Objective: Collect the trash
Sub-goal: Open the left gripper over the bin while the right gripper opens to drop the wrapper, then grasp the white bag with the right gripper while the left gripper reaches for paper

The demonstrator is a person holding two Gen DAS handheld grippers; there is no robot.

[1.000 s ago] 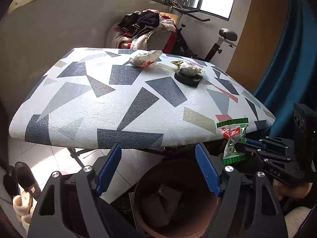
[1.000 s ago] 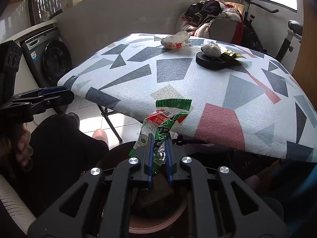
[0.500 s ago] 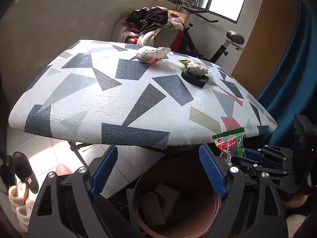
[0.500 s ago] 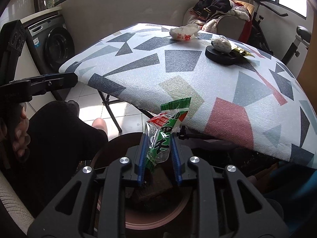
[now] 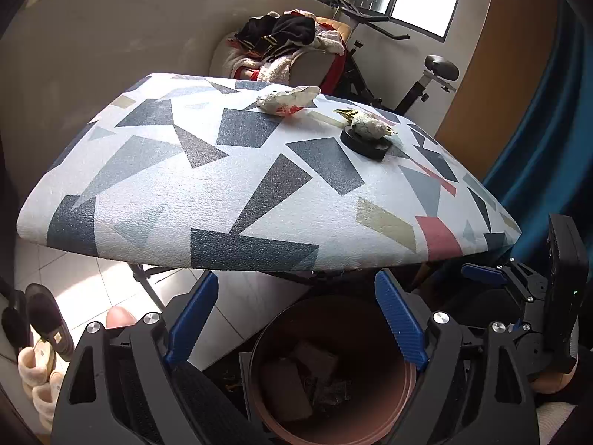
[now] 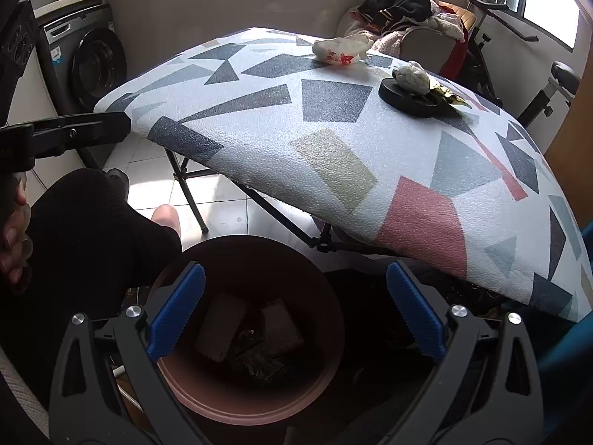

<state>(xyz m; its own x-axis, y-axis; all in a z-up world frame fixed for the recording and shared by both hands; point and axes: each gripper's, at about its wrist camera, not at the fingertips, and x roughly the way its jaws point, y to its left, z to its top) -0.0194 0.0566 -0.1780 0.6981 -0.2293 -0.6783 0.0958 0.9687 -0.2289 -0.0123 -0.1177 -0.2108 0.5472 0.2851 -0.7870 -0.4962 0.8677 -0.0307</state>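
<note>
Because the brown bin (image 6: 248, 337) sat on the floor just under the table's (image 5: 259, 193) near edge, both grippers hung above its mouth; the right gripper (image 6: 292, 311) had its jaws spread wide and empty, the left gripper (image 5: 296, 319) likewise; wrappers lay inside the bin; a crumpled white wrapper (image 5: 287, 100) and a wadded ball (image 5: 368, 128) on a black disc (image 5: 365, 144) waited at the table's far side, well apart from either gripper.

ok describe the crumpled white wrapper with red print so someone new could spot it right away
Start at the table with the geometric-patterned cover. At its far edge, near the chair piled with clothes, lies the crumpled white wrapper. Unlike the pale wad sitting on the black disc, it lies directly on the cover and carries red print.
</note>
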